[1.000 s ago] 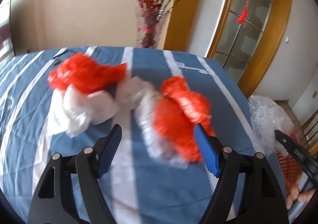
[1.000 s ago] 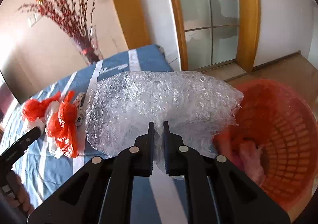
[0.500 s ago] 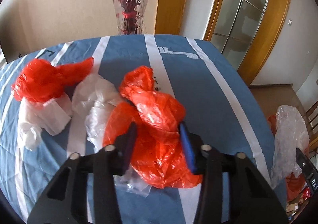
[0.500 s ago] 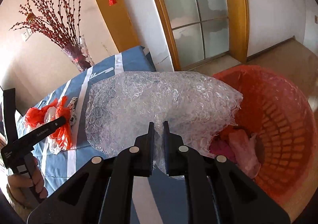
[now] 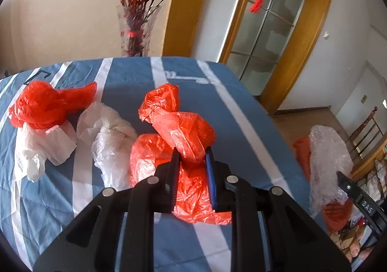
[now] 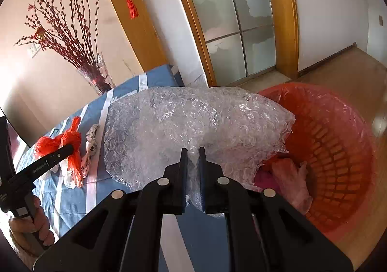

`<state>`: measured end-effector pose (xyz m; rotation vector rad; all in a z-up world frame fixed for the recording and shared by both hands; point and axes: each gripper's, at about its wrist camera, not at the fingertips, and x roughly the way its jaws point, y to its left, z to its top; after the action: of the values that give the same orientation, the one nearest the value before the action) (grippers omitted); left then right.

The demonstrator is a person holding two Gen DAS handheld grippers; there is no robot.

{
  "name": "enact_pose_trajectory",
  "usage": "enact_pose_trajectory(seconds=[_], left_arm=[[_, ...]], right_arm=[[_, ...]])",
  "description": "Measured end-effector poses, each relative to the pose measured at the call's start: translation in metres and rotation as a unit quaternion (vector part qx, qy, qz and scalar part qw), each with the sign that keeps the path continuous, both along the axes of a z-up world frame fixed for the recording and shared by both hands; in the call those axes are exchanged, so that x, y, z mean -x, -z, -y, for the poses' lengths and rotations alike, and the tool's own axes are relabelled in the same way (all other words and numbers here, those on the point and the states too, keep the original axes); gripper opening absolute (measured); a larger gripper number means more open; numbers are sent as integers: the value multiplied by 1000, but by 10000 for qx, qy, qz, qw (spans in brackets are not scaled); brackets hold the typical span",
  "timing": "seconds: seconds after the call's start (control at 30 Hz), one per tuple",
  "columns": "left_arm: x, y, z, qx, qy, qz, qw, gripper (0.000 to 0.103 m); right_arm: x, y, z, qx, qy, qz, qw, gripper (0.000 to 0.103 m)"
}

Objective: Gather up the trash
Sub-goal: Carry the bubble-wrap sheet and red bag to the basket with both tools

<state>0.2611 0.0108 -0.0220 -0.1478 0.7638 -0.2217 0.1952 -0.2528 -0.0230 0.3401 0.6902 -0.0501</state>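
My left gripper point(image 5: 192, 153) is shut on a crumpled red plastic bag point(image 5: 179, 136) that rests on the blue striped tablecloth point(image 5: 241, 112). A white plastic bag point(image 5: 108, 136) lies just left of it. Farther left a second red bag point(image 5: 46, 105) sits on white paper point(image 5: 46, 148). My right gripper point(image 6: 192, 151) is shut on a large sheet of bubble wrap point(image 6: 193, 124) and holds it in the air beside the table, next to the orange basket point(image 6: 338, 141). The bubble wrap also shows in the left wrist view point(image 5: 326, 158).
The basket stands on the wooden floor right of the table and holds pink trash point(image 6: 290, 175). A glass vase with red branches point(image 5: 135, 30) stands at the table's far edge. A spotted scrap point(image 6: 92, 141) lies on the cloth.
My left gripper moved forward onto the red bag and closed on it. My right gripper carried the bubble wrap rightward, closer to the basket.
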Motion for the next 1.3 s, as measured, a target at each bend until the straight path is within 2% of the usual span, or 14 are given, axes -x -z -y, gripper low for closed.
enact_pose_trajectory(seconds=[0.4, 0.6, 1.3], left_arm=[[28, -25, 49, 222, 643, 192, 9975, 21], [36, -26, 84, 296, 1030, 156, 9941, 21], [48, -15, 191, 463, 2106, -86, 9764, 21]], right_arm=[[29, -18, 15, 213, 288, 314, 9989, 9], [44, -21, 33, 314, 605, 404, 9969, 9], [84, -12, 105, 143, 1587, 449, 9862, 9]])
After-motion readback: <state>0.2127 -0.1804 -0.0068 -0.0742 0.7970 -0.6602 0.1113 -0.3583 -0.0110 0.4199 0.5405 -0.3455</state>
